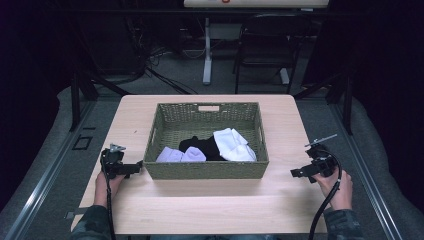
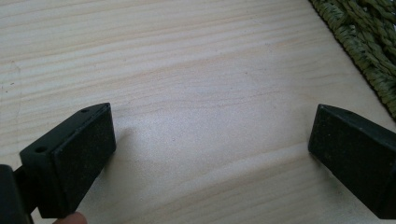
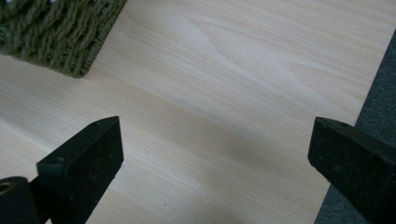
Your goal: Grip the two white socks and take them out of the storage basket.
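Green woven basket (image 1: pixel 206 170) sits mid-tabletop, socks (image 1: pixel 210 147) inside. Left gripper (image 1: pixel 134 169) is just beside its left corner, nearer than the right gripper (image 1: pixel 299 172). Both jaws are wide open, holding nothing.

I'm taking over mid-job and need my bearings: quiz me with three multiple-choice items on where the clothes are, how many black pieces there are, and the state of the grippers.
1. Where do the clothes lie?
A. on the bare table
B. in the green basket
C. on the chair

2. How many black pieces show?
A. one
B. two
C. three

3. How do both grippers stand?
A. open, empty
B. shut on cloth
C. inside the basket

Key: 1 B, the white pieces lie inside the green basket. 2 A, one black piece. 3 A, left gripper and right gripper gape over the table.
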